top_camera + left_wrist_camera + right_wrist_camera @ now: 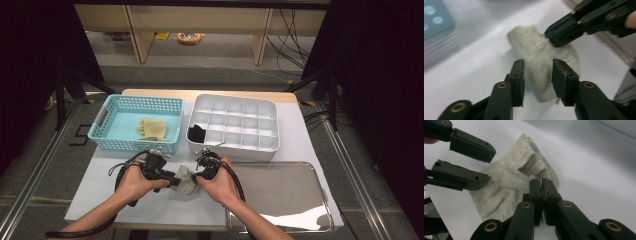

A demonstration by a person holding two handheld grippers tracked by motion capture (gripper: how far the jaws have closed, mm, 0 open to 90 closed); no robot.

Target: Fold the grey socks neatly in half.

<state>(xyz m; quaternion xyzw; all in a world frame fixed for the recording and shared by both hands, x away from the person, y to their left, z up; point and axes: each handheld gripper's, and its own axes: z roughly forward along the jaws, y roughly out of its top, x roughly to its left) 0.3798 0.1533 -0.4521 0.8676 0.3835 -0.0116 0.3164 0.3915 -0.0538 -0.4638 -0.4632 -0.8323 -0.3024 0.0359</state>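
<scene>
Low centre of the high view, on the white table between basket at upper left and tray at lower right: a grey sock lies crumpled. Left gripper has jaws parted astride the sock, pads not pressing; right gripper, further right, is pinched tight on the sock's edge. Sock looks light, soft, limp and likely to sag, so best gripped at a bunched fold or the cuff.

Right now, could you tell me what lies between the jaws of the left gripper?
The grey sock lies on the table between the left gripper's open jaws, untouched by them, as the left gripper view shows.
</scene>
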